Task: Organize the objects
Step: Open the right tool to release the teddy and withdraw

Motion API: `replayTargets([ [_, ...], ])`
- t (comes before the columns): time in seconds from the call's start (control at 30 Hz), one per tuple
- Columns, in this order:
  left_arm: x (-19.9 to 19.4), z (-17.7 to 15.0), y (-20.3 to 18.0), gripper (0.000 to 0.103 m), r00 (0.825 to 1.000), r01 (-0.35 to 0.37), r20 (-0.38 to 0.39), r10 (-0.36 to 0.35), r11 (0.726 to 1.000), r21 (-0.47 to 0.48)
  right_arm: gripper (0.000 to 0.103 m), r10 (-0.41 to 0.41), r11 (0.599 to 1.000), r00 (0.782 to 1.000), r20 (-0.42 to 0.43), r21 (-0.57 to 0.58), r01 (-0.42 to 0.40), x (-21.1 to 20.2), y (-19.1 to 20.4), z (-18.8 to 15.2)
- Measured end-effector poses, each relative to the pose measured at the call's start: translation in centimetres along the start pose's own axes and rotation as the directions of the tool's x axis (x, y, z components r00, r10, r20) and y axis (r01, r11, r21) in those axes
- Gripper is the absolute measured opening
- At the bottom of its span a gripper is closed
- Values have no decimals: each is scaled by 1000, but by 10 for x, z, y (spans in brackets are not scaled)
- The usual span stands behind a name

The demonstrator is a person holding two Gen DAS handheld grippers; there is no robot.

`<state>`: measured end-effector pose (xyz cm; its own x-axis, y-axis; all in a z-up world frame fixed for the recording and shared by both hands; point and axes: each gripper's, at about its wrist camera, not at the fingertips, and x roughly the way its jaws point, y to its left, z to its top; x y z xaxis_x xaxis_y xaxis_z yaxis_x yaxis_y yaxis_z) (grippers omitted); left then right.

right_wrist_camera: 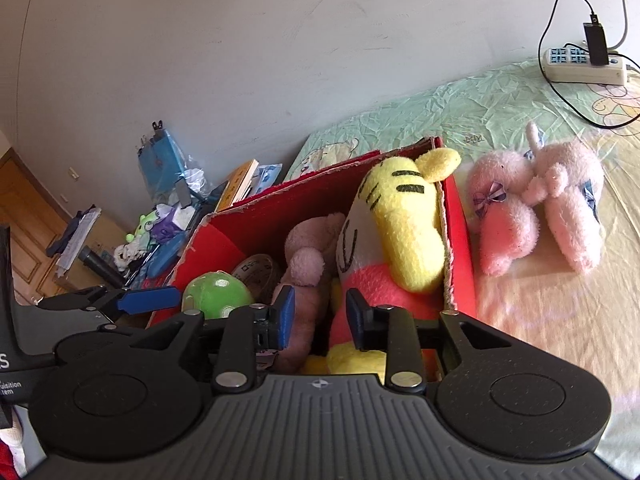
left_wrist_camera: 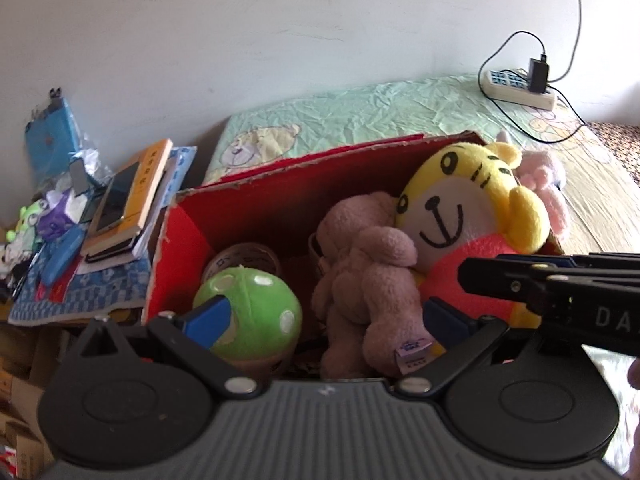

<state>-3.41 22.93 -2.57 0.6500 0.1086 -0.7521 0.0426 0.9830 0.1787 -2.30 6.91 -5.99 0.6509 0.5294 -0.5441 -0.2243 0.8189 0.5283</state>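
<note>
The right gripper (right_wrist_camera: pixel 320 322) is hovering just above the near edge of the red cardboard box (right_wrist_camera: pixel 460 216), jaws standing narrowly apart with nothing pressed between the blue pads; part of the tiger plush (right_wrist_camera: pixel 404 232) is showing through the gap, apparently lying lower in the box. The left gripper (left_wrist_camera: pixel 326 312) is hanging over the same box with its jaws spread wide and holding nothing.

Risk assessment: the tiger plush is leaning against the box's right wall, its head rising above the rim. A withdrawing finger could snag the fabric and tip the toy over that wall. The two grippers are working close together above the box, so a sideways move by either one could cause a collision. The box wall is thin, torn cardboard; pressing on it would likely fold it.

Condition of the task items: inside the box, the tiger plush is sitting at the right, yellow-headed with black stripes and a red body. A mauve bear plush (left_wrist_camera: pixel 364 280) is lying at the centre, touching it. A green spotted mushroom toy (left_wrist_camera: pixel 256 312) is resting at the left, with a tape roll (left_wrist_camera: pixel 246 258) just behind it. A pink plush (right_wrist_camera: pixel 540 208) is lying outside the box, on the sheet beside its right wall, not yet stowed.
</note>
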Motion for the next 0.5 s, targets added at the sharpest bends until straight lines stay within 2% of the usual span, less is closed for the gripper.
replayTargets([
  [0.5, -12, 1, -40, 102, 991, -129, -43, 125, 987, -99, 33, 124, 990, 989, -83, -63, -129, -17, -30, 15],
])
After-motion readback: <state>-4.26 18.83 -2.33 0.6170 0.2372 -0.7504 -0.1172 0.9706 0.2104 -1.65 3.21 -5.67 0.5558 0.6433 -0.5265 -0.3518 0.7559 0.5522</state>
